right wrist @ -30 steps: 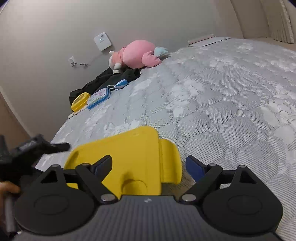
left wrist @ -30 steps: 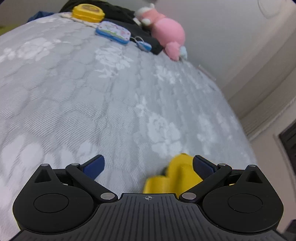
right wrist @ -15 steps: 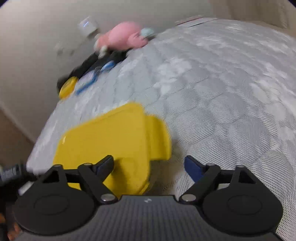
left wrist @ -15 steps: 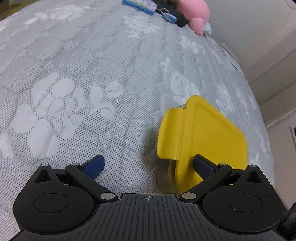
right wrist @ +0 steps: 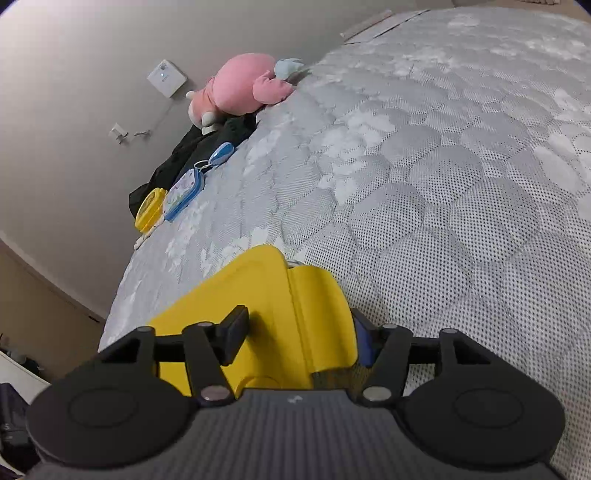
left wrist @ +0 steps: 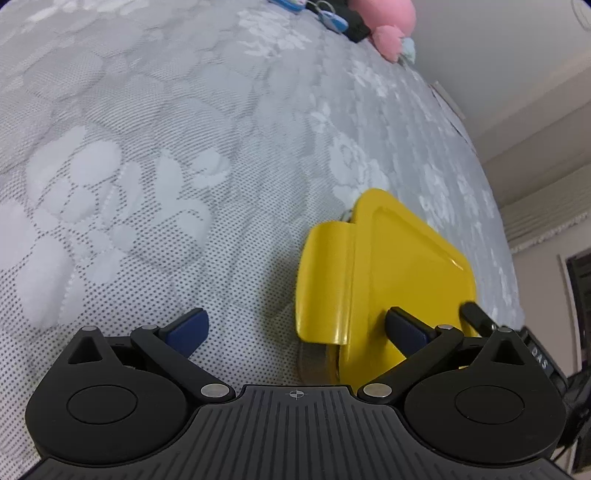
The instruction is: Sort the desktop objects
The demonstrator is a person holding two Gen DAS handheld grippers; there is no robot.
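In my left wrist view the left gripper [left wrist: 297, 326] tips steeply down at the grey quilted mattress [left wrist: 155, 155], its jaws spread wide and pressing on nothing. The yellow lidded container [left wrist: 384, 273] lies on the mattress at lower right of the frame. My right-hand blue pad [left wrist: 406, 328] sits in front of its lid, and I can't tell whether it touches; the left-hand pad hangs over bare fabric. The container's near end is hidden behind my gripper body. A black finger of the right gripper [left wrist: 476, 315] pokes in at the container's right edge. Along the top edge, a pink plush toy [left wrist: 388, 18] and some small blue things are cut off.

In my right wrist view the right gripper [right wrist: 299, 332] tilts down less sharply. Its jaws have just been closing, with the yellow lidded container [right wrist: 266, 306] between them at bottom centre. The dark left-hand pad lies against the lid; the blue right-hand pad is mostly hidden behind the yellow side flap, so I can't tell whether the grip is firm. At upper left, well away, lie the pink plush toy [right wrist: 240, 88], a dark cloth [right wrist: 192, 151], a blue-rimmed case [right wrist: 183, 194] and a yellow round box [right wrist: 149, 208].
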